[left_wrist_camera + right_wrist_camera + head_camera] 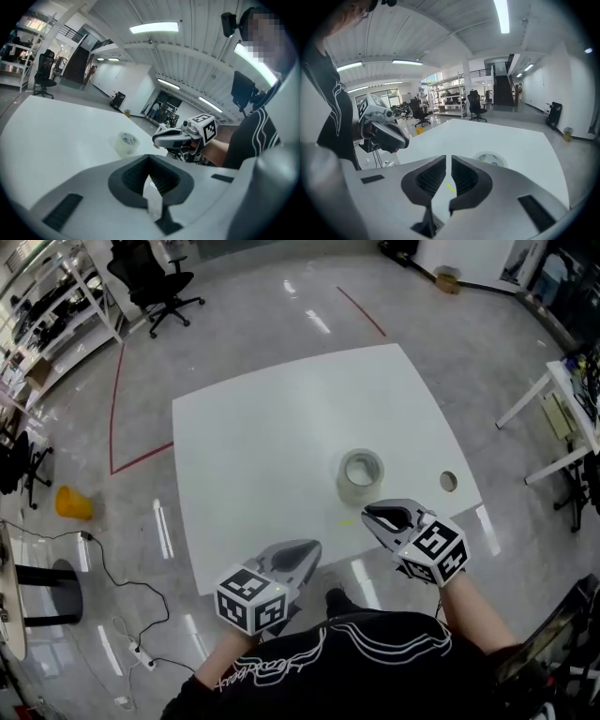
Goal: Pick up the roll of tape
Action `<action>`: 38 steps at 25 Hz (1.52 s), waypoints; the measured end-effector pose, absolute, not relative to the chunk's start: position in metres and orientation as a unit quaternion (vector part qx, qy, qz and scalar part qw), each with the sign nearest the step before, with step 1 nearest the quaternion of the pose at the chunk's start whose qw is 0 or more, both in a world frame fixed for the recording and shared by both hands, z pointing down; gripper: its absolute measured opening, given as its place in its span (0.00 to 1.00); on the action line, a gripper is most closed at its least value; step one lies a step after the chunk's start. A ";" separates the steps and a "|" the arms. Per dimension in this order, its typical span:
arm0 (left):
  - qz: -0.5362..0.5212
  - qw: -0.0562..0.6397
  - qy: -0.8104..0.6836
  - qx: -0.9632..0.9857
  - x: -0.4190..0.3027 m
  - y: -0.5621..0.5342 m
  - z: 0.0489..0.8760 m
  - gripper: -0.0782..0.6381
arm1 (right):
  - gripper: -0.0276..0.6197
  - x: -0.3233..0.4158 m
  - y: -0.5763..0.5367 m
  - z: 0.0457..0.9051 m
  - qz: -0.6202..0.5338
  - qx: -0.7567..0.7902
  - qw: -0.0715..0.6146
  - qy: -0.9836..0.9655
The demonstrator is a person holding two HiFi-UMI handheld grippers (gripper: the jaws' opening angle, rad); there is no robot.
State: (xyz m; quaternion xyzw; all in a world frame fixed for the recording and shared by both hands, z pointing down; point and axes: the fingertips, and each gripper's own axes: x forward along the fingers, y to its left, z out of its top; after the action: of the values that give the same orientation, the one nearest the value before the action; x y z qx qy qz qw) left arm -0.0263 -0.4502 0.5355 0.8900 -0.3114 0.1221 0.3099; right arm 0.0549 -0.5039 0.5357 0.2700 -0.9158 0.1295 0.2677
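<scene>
Glossy grey floor [469, 343] with red lines spread around a white table [272, 418], with a black office chair [155, 282] well beyond its far edge.

Both grippers hovered over the table's near edge, side by side and apart from each other. The right gripper [446, 160] had its jaws drawn together, with only a thin slit showing between the ribbed black pads [429, 180] and nothing caught in it. It touched nothing. The left gripper [149, 161] was likewise closed, its jaw tips meeting at the front. A narrow wedge of white table showed through behind them, and it held and touched nothing. Each carried its cube of square markers at the back, next to the person's hand.

The tape [361, 476] lay flat on the table with its hole facing up, just ahead of the right gripper's tip and clear of it. From the left gripper it sat further off, ahead and to the right, on the far side of the right gripper's nose. It was a wide, pale, translucent roll, greyish-white round the outside. Some coloured print showed on the inner core, too small to read. A short yellow mark [345, 520] on the table sat between the tape and the right gripper. A round hole [448, 481] in the tabletop lay to the right of the tape.
</scene>
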 end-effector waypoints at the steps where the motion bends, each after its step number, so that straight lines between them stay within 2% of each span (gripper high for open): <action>1: 0.121 0.317 -0.312 0.887 -0.031 -0.459 0.541 0.11 | 0.07 0.050 -0.516 0.543 0.128 0.268 0.278 -0.914; 5: 0.118 0.335 -0.317 0.879 -0.044 -0.480 0.555 0.11 | 0.08 0.040 -0.548 0.565 0.121 0.260 0.312 -0.906; 9: 0.116 0.338 -0.323 0.877 -0.049 -0.495 0.557 0.11 | 0.21 0.032 -0.563 0.580 0.113 0.242 0.338 -0.903; 15: 0.113 0.345 -0.332 0.871 -0.058 -0.509 0.564 0.11 | 0.27 0.028 -0.585 0.610 0.085 0.231 0.402 -0.882; 19: 0.108 0.347 -0.336 0.869 -0.065 -0.510 0.565 0.11 | 0.27 0.030 -0.592 0.640 0.052 0.224 0.465 -0.855; 31: 0.110 0.355 -0.366 0.853 -0.087 -0.506 0.576 0.11 | 0.26 0.032 -0.599 0.670 -0.019 0.192 0.568 -0.800; 38: 0.106 0.355 -0.372 0.851 -0.095 -0.495 0.574 0.11 | 0.23 0.029 -0.592 0.671 -0.015 0.171 0.584 -0.794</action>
State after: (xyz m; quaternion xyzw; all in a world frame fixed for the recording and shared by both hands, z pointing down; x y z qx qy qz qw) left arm -0.0945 -0.4947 0.5742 0.8513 -0.3716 0.1060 0.3550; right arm 0.0295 -0.5922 0.6706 0.1706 -0.7938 -0.0147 0.5835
